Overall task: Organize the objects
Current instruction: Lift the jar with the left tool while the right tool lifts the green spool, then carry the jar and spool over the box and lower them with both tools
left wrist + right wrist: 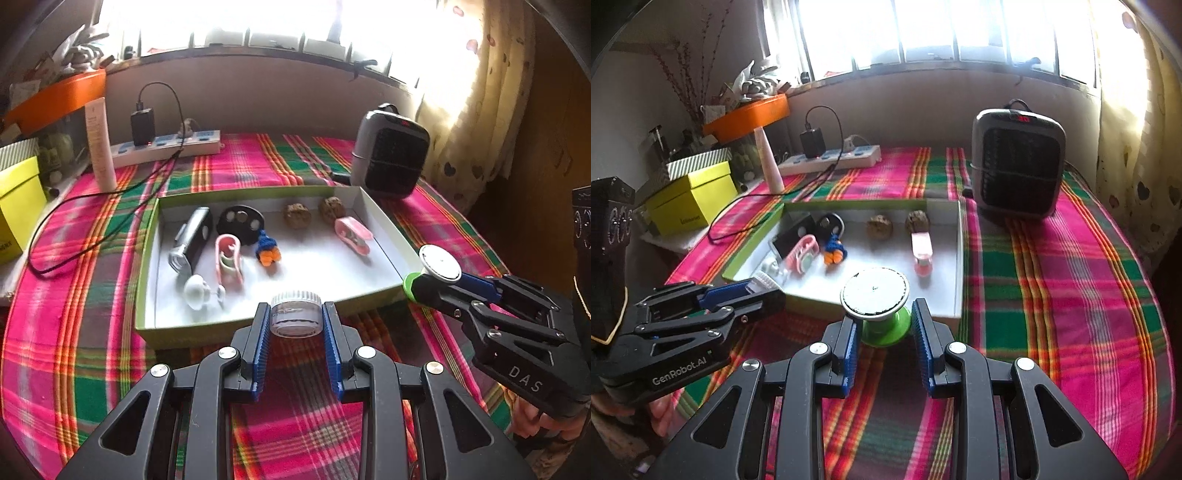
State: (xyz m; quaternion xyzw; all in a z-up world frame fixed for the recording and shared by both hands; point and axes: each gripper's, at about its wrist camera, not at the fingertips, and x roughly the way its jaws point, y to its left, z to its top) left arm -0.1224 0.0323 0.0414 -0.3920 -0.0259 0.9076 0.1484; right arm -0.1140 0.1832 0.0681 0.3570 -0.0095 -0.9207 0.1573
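My left gripper (295, 317) is shut on a small clear jar with a white ribbed lid (295, 314), held over the near wall of the green, white-lined tray (388, 291). My right gripper (882, 325) is shut on a green spool with a white round top (877, 299), held at the tray's near edge (945, 314); it also shows in the left wrist view (439, 266). In the tray lie a black-silver device (192, 240), a black round piece (242, 223), pink clips (229, 262), a blue-orange toy (267, 249), two walnuts (297, 216) and a white knob (195, 291).
A grey-black fan heater (1019, 162) stands behind the tray on the plaid cloth (1052, 277). A white power strip with a charger (166, 146), a tall tube (99, 144), a yellow-green box (694, 199) and an orange box (750, 114) are at the back left.
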